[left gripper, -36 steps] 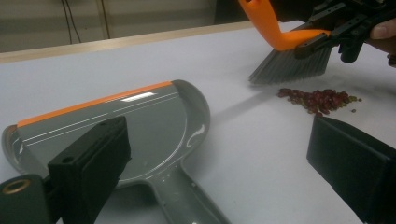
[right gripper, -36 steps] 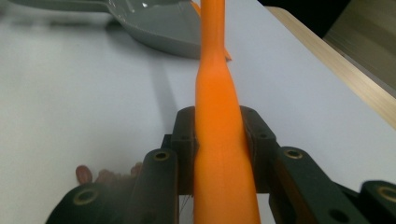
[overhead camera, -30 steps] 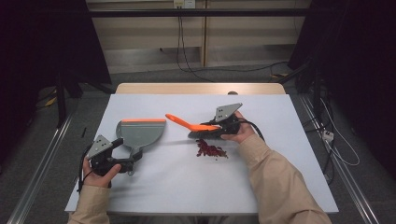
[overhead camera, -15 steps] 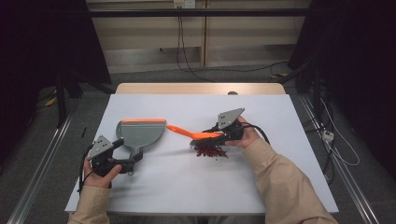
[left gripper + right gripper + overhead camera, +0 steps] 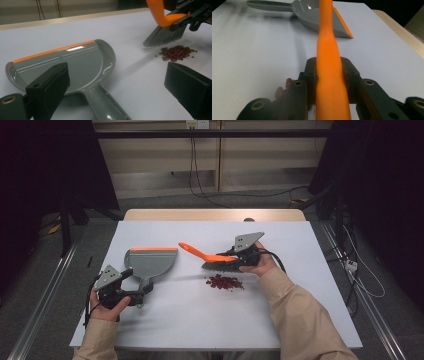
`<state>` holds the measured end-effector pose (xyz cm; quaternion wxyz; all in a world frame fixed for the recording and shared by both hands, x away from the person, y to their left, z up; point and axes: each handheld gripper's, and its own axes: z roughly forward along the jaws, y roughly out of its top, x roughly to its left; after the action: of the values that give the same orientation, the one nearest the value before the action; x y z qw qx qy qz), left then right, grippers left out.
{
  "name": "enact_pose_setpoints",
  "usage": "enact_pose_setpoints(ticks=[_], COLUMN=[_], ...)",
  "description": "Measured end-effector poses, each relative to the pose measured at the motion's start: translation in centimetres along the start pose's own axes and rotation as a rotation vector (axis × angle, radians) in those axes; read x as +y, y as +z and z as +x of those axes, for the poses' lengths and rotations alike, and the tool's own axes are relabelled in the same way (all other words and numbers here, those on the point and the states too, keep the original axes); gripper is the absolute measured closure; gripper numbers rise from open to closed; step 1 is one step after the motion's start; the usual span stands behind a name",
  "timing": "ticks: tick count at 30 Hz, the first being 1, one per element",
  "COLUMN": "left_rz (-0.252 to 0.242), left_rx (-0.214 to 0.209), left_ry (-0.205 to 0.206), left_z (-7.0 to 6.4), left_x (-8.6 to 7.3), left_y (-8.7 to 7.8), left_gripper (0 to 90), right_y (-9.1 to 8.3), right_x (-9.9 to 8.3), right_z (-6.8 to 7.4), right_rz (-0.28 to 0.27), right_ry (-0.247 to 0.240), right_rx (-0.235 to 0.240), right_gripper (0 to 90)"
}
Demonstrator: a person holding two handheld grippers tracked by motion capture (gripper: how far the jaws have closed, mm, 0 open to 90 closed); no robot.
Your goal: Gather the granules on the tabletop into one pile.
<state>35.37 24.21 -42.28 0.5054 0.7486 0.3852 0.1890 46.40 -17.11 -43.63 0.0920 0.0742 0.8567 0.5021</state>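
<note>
High view, left to right: left gripper [image 5: 134, 288] jaws spread wide astride the grey dustpan [image 5: 150, 262] handle, not clamping. Red beans [image 5: 224, 282] heaped mid-table, just below the bristles. Right gripper [image 5: 236, 257] clamped on the orange brush [image 5: 210, 258].

The brush [image 5: 212, 259] has a bright orange handle and a block of grey bristles. It is lifted off the bench [image 5: 200, 320], handle slanting up and away to the left, bristles pointing down just above and behind the beans [image 5: 225, 282], not touching them. The beans are a small, loose heap of dark red pieces lying near the middle of the bench, with a few strays at the edges. The dustpan [image 5: 150, 262] is grey with an orange strip along its front lip. It lies flat on the bench, well to the left of the beans, lip facing the far side and handle pointing toward the near edge.
</note>
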Motion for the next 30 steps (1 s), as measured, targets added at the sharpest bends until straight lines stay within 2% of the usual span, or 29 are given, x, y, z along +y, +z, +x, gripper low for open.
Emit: enact_pose_setpoints(ticks=[2,4,9,12,15,18,21,27,30], left_rz=[0.001,0.002,-0.002,-0.006,-0.007,-0.009,-0.011,-0.014,-0.015], left_rx=[0.0,-0.002,0.001,0.0,-0.002,-0.006,-0.016,-0.042,-0.051], left_ry=[0.0,0.006,0.003,0.001,0.001,0.001,0.002,0.006,0.005], left_z=[0.0,0.1,0.1,0.1,0.1,0.1,0.1,0.0,-0.1], left_x=[0.0,0.0,-0.1,0.0,0.0,0.0,0.0,0.1,0.0], left_y=[0.0,-0.1,-0.2,-0.3,-0.2,-0.2,-0.1,0.0,0.0], left_gripper=[5.9,5.9,5.9,5.9,5.9,5.9,5.9,5.9,5.9], right_y=[0.8,1.1,0.8,0.4,0.0,-0.7,-1.7,-3.3,-3.7], right_x=[-0.1,-0.1,0.0,0.1,0.3,0.3,0.5,0.1,-0.2], right_z=[0.0,0.2,1.0,1.3,1.3,1.4,1.8,3.7,5.1], right_rz=[0.026,0.012,0.025,0.004,-0.007,-0.033,-0.044,-0.074,-0.059], right_ry=[-0.012,-0.003,-0.022,-0.006,0.02,0.09,0.171,0.376,0.431], right_rx=[0.015,0.043,0.068,0.063,0.026,-0.038,-0.14,-0.409,-0.532], right_gripper=[71.0,71.1,71.0,71.0,71.0,71.0,70.9,70.9,71.0])
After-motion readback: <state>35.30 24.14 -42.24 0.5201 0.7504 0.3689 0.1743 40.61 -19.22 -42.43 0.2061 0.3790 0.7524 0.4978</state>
